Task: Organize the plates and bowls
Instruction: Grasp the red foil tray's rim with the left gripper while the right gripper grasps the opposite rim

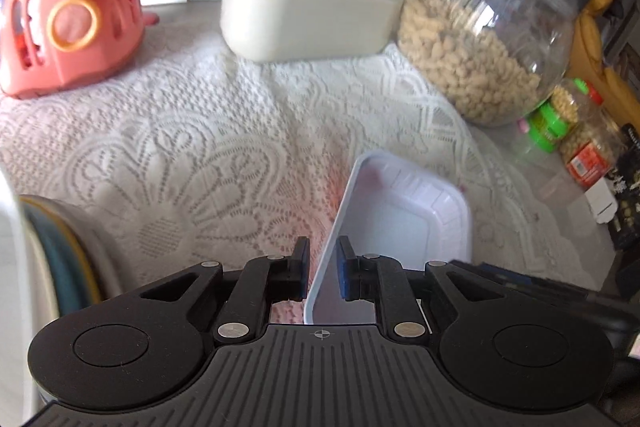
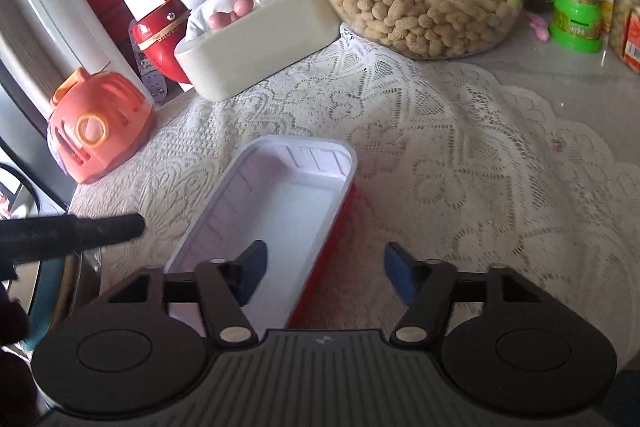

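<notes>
- My left gripper [image 1: 323, 269] pinches the thin rim of the glossy rectangular tray [image 1: 404, 215], white inside, sitting on the lace tablecloth [image 1: 180, 131].
- My right gripper [image 2: 322, 273] is spread, straddling the tray's [image 2: 276, 203] side wall; only this view shows its red outside.
- Only the left view shows stacked plates [image 1: 60, 247], left edge.

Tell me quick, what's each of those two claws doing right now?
Left gripper: shut on the rim of the white tray.
Right gripper: open, straddling the tray's right-hand wall, not pressing on it.
</notes>
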Available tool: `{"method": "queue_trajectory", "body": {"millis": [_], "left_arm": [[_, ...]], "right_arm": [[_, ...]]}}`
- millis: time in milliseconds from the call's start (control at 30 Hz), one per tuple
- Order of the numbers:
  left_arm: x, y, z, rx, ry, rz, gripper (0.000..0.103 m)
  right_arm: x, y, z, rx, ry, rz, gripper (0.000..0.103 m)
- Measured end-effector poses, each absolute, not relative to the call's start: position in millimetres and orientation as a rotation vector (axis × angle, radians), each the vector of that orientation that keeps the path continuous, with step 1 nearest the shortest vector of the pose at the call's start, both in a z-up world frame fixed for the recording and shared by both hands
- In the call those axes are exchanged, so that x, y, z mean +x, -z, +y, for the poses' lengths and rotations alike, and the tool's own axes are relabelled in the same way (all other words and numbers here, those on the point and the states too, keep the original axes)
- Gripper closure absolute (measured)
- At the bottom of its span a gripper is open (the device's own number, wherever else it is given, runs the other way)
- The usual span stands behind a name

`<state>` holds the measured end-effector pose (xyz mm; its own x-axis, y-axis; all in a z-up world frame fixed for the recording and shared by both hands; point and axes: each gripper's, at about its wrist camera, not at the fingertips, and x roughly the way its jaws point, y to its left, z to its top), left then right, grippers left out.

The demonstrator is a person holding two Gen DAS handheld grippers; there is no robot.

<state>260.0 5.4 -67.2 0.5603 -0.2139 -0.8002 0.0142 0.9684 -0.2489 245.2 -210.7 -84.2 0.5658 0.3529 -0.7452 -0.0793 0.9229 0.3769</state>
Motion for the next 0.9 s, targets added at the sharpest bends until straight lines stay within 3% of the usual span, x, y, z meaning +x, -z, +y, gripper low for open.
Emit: {"method": "queue_trajectory", "body": {"millis": [33,133,633,900], "left_arm": [[263,74,3,-0.215,0.132,0.985,0.086],[266,87,2,-0.221,0.122,1.019,0.084],[183,78,24,-0.356,0.235,1.141,0.080],[196,88,13,-0.295,0.226,1.131,0.080]], "right_arm": [[252,87,-208,0.337,-0.271,0.962,0.064],[266,95,-206,0.405,-0.312,1.013,0.070],[209,82,-192,0.300,-0.442,1.021,0.066],[198,100,-192,0.344,-0.387,1.109,0.062]]}}
